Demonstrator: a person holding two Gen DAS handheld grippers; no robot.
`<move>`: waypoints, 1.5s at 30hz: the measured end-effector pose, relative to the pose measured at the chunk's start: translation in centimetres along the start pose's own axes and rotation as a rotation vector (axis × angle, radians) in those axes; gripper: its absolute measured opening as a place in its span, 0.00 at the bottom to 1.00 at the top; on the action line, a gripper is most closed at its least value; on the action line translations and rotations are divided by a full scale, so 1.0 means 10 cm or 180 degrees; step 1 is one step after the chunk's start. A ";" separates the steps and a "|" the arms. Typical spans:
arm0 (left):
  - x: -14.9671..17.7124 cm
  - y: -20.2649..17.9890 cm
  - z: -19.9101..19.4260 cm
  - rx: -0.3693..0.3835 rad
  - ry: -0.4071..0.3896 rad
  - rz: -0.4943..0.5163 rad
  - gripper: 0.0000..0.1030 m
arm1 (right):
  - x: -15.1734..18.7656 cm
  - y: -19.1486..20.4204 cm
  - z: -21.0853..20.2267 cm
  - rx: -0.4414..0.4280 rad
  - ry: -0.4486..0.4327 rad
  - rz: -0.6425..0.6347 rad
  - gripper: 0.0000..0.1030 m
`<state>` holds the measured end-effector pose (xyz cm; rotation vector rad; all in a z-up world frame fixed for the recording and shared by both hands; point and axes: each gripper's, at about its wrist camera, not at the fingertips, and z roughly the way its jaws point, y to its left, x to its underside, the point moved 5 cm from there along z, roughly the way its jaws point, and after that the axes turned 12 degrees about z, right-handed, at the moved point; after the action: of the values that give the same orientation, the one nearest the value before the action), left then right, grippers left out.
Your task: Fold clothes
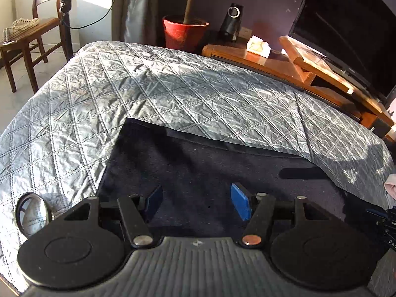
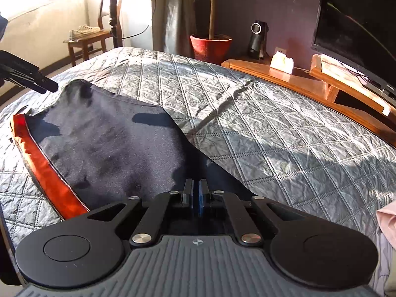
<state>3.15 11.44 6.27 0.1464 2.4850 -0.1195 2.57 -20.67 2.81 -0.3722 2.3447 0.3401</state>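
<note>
A dark navy garment lies flat on the quilted grey bedspread. In the right wrist view the garment shows an orange lining with a zipper along its left edge. My left gripper is open, its blue pads spread just above the navy cloth, with nothing between them. My right gripper is shut on the garment's near right edge. The left gripper also shows at the far left of the right wrist view, above the garment's far corner.
A wooden TV bench with a dark screen runs along the bed's right side. A red plant pot and a black speaker stand behind the bed. A wooden chair with shoes is at far left. Pink clothes lie at right.
</note>
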 end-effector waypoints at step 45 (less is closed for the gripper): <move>-0.11 -1.63 1.09 -0.0100 -0.0120 0.1111 0.94 | 0.44 -0.84 0.18 0.0512 -0.0442 0.1045 0.18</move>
<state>8.38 -6.11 -0.88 0.5542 2.3820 0.0634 3.67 -28.57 -2.72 0.1129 2.2738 0.3173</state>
